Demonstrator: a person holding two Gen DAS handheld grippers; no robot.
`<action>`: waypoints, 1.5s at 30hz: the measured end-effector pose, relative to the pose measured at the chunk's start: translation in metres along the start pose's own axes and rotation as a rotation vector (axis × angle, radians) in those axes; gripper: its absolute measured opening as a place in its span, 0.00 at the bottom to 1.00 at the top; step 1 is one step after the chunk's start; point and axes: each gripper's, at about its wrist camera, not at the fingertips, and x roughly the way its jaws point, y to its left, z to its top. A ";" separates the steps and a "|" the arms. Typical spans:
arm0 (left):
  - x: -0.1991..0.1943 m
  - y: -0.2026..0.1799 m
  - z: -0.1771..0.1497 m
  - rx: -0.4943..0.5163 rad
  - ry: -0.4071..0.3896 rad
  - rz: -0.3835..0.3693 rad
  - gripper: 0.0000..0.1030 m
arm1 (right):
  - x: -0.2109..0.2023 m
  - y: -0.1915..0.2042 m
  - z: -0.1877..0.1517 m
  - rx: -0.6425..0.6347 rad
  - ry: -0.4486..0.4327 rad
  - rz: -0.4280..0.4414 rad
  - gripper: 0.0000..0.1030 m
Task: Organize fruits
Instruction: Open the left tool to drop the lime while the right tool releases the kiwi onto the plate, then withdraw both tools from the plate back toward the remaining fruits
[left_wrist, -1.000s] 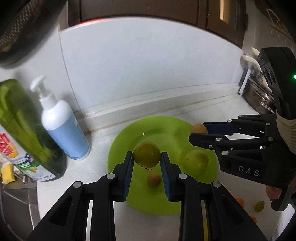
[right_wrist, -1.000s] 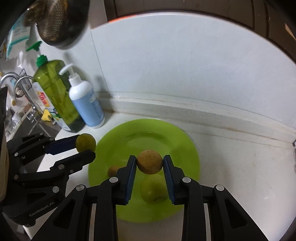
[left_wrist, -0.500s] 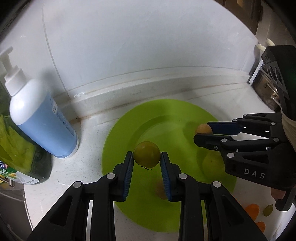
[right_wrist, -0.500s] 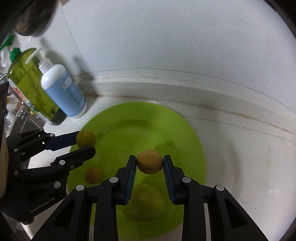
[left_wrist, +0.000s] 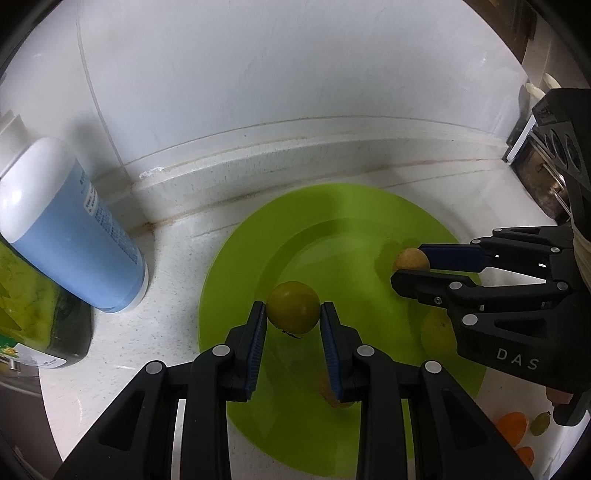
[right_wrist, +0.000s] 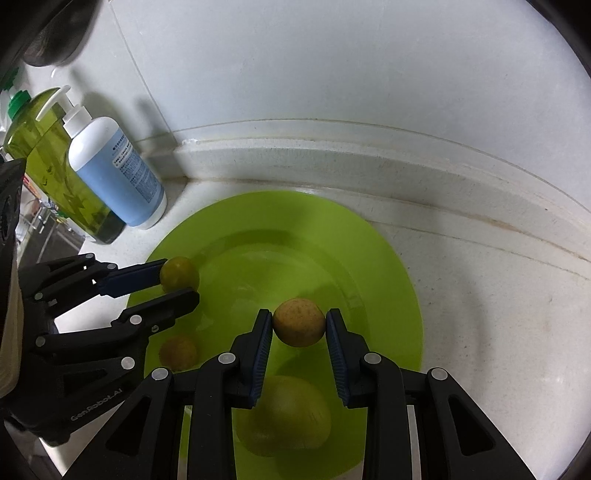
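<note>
The left gripper (left_wrist: 293, 314) is closed on a green round fruit (left_wrist: 293, 307), held between its blue pads above the green plate (left_wrist: 236, 280). The right gripper (right_wrist: 299, 328) clamps a yellow-brown fruit (right_wrist: 299, 322) over the same plate, where a pear (right_wrist: 295, 410) and a small brown fruit (right_wrist: 178, 352) lie. A blue pump bottle (right_wrist: 118, 173) stands beside the plate.

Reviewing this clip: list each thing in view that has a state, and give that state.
left gripper: shut on the green fruit, held over the plate
right gripper: shut on the tan fruit, held over the plate
green plate: flat on the counter, holding fruit
large green fruit: lying on the plate
small brown fruit: lying on the plate
blue pump bottle: upright beside the plate
</note>
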 end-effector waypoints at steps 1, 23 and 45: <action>0.001 0.000 0.000 -0.001 0.001 0.001 0.29 | 0.000 0.000 0.000 -0.001 0.001 -0.002 0.30; -0.026 0.004 -0.002 -0.041 -0.048 0.004 0.38 | -0.029 0.011 0.004 0.005 -0.037 -0.009 0.32; -0.151 -0.030 -0.043 -0.030 -0.253 0.029 0.56 | -0.151 0.044 -0.055 0.003 -0.309 -0.062 0.47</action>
